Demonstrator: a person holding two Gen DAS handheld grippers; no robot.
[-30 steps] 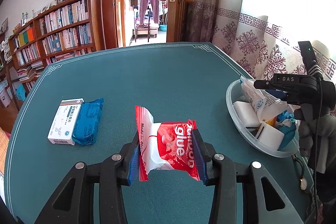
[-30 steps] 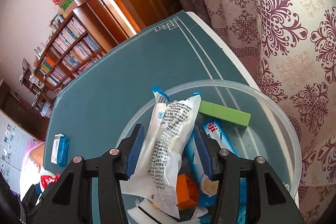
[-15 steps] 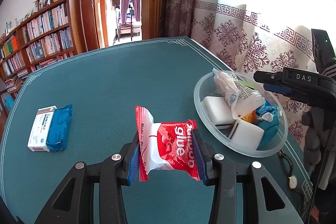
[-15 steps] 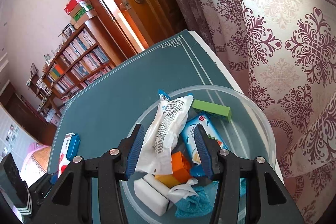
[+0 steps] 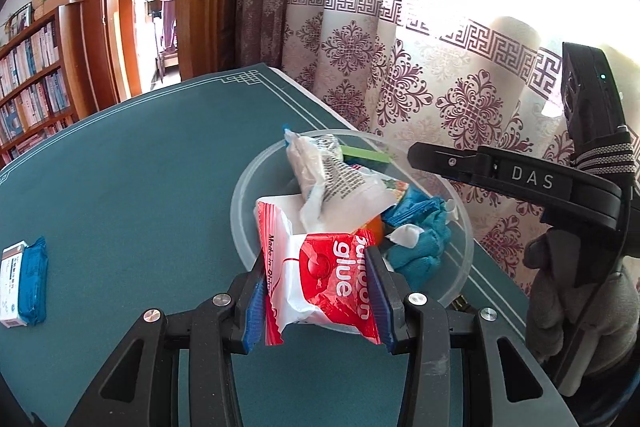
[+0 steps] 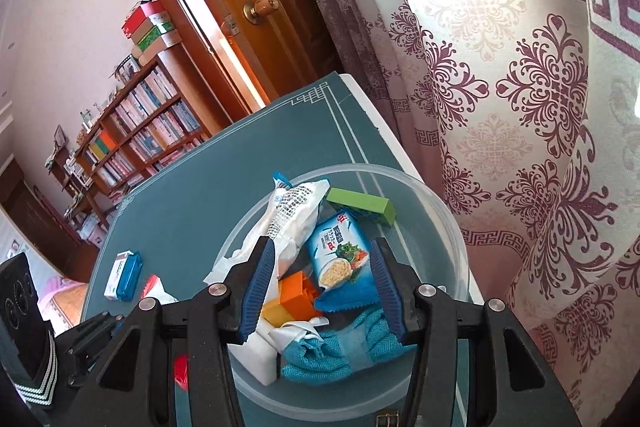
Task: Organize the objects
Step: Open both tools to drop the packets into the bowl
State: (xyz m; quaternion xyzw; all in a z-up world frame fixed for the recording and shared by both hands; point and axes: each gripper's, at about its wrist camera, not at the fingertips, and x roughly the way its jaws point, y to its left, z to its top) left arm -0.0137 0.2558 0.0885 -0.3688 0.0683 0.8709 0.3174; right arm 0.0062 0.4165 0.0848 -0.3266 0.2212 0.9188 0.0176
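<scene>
My left gripper (image 5: 316, 253) is shut on a red-and-white glue packet (image 5: 320, 279), which it holds over the near rim of a clear plastic bowl (image 5: 240, 195). In the bowl lie a white printed packet (image 5: 332, 175), a green block (image 5: 364, 155) and a teal cloth (image 5: 420, 239). My right gripper (image 6: 320, 245) hovers open above the bowl (image 6: 440, 211), with nothing pressed between its fingers. Below it are the white packet (image 6: 292, 211), a blue food packet (image 6: 340, 259), an orange block (image 6: 298, 293) and the cloth (image 6: 340, 355). The right gripper (image 5: 440, 157) also shows over the bowl's far right side.
A white medicine box (image 5: 16, 279) and a blue packet (image 5: 36, 279) lie side by side at the left of the green table (image 5: 140, 187). A patterned curtain (image 5: 420, 79) hangs just past the table's right edge. A gloved hand (image 5: 560, 287) holds the right gripper.
My left gripper has carried the glue packet to the right, up to the bowl's near rim. My right gripper has drawn back from the white packet, which now lies in the bowl.
</scene>
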